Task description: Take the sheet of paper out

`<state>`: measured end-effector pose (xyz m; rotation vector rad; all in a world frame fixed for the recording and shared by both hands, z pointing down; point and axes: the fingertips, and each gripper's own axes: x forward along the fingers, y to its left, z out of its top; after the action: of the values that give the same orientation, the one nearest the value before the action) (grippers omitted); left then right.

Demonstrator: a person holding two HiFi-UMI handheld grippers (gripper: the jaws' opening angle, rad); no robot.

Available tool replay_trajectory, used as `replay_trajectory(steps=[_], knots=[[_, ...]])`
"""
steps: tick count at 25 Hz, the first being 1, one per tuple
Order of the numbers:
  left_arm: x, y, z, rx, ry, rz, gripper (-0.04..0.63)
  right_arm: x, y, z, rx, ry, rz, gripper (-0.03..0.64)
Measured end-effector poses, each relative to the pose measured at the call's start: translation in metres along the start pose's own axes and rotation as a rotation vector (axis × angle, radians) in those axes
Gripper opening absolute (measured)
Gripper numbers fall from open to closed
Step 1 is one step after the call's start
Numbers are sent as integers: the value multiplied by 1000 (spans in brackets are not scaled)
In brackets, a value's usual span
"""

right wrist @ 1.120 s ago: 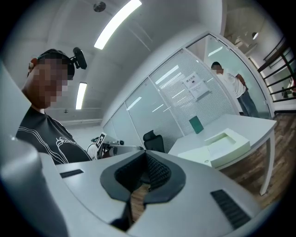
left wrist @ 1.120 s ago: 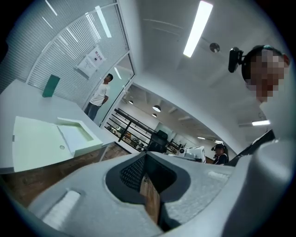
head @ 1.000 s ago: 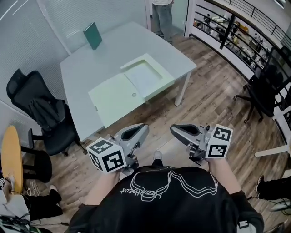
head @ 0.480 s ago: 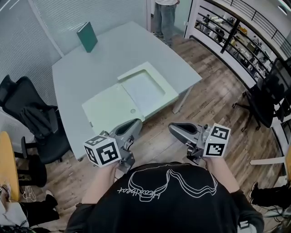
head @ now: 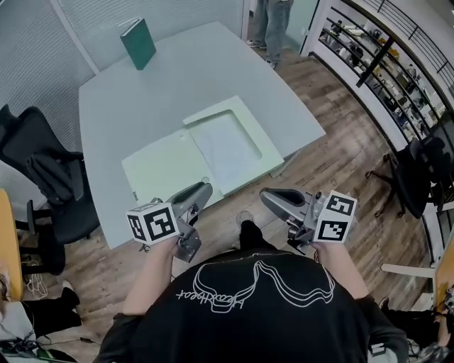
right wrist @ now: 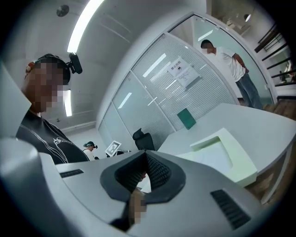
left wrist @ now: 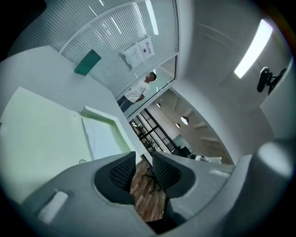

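Two tools are in view, one in each hand. One pale green document case [head: 167, 166] lies open on the bench [head: 177, 78]. Its lid lies flat at the left and its shallow tray [head: 273, 152] at the right. One white sheet of paper [head: 230, 145] lies flat inside the tray, filling most of it.

One dark green book [head: 138, 42] stands upright near the far edge of the bench, well apart from the case. Two black office chairs show in the head view, one left of the bench [head: 39, 174] and one over the wood floor at the right [head: 418, 170]. One person [head: 273, 21] stands beyond the far end of the bench.

The left tool [head: 201, 191] is held at the near edge of the bench, its tip just over the near edge of the lid in the head view. Its jaws are opening: a narrow gap stands between the ribbed pads [left wrist: 124, 170], and only wood floor shows through it.

The right tool [head: 273, 198] hangs over the floor, short of the bench's near edge. Its pads [right wrist: 157, 172] meet at the tips with nothing caught between them.

The paper lies beyond both tools and between their lines of aim, apart from each. It is nearer the left tool's right side and to the right tool's right in its own view. Neither tool touches the case or the paper.
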<state>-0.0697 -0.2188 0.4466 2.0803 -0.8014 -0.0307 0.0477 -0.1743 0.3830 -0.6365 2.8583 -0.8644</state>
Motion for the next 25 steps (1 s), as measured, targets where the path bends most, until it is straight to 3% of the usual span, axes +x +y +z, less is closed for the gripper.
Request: replay_trajectory(steps=[5, 15, 25], knots=[[23, 35, 11, -30, 13, 73, 140, 18, -36, 20, 20, 26, 34, 8], [66, 98, 22, -125, 59, 176, 160, 46, -101, 42, 73, 78, 79, 8], [89, 146, 9, -133, 127, 273, 160, 54, -134, 44, 123, 95, 85, 8]])
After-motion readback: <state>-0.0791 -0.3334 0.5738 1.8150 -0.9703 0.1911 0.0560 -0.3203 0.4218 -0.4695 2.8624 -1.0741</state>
